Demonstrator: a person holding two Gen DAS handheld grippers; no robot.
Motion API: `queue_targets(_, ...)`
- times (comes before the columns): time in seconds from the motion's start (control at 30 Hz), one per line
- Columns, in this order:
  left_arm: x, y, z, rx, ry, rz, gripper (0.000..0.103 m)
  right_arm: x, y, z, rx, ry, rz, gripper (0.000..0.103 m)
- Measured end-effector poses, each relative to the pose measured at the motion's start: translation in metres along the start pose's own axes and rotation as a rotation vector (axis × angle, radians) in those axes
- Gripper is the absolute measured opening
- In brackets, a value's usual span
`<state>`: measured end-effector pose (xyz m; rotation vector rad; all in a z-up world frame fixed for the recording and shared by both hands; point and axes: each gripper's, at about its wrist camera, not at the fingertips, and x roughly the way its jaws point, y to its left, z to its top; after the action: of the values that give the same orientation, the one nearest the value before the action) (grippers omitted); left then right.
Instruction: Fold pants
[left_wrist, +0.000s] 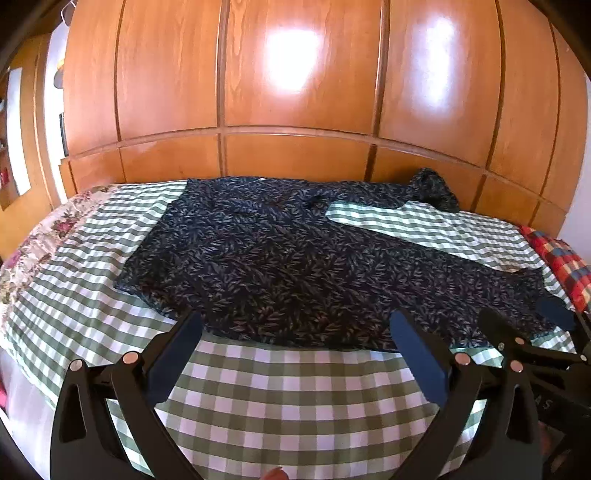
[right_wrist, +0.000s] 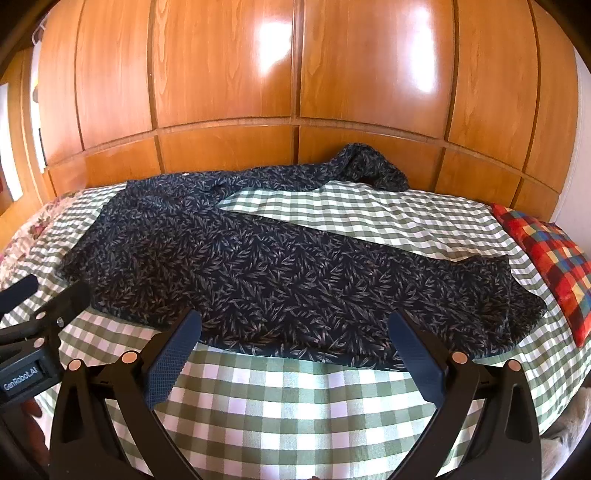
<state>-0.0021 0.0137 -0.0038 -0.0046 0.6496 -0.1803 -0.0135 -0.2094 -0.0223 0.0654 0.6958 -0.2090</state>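
Note:
Dark navy pants with a pale leaf print lie spread on the green-checked bed, waist at the left, legs splayed to the right. The near leg runs toward the front right; the far leg ends bunched against the wardrobe. They also show in the right wrist view. My left gripper is open and empty, hovering just short of the pants' near edge. My right gripper is open and empty too, over the near leg's edge. The right gripper shows in the left wrist view, beside the leg hem.
A green-and-white checked sheet covers the bed. A red plaid pillow lies at the right edge. A floral cover shows at the left. A wooden wardrobe stands right behind the bed.

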Motion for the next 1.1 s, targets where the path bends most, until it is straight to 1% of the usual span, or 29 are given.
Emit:
queue_targets(0.13, -0.003, 0.0, 0.0, 0.004, -0.014, -0.015, 0.101, -0.003, 0.003, 0.0, -0.012, -0.01, -0.002, 0.1)
queue_targets(1.1, -0.01, 0.011, -0.004, 0.0, -0.003, 0.004, 0.101, -0.004, 0.003, -0.003, -0.011, -0.007, -0.009, 0.1)
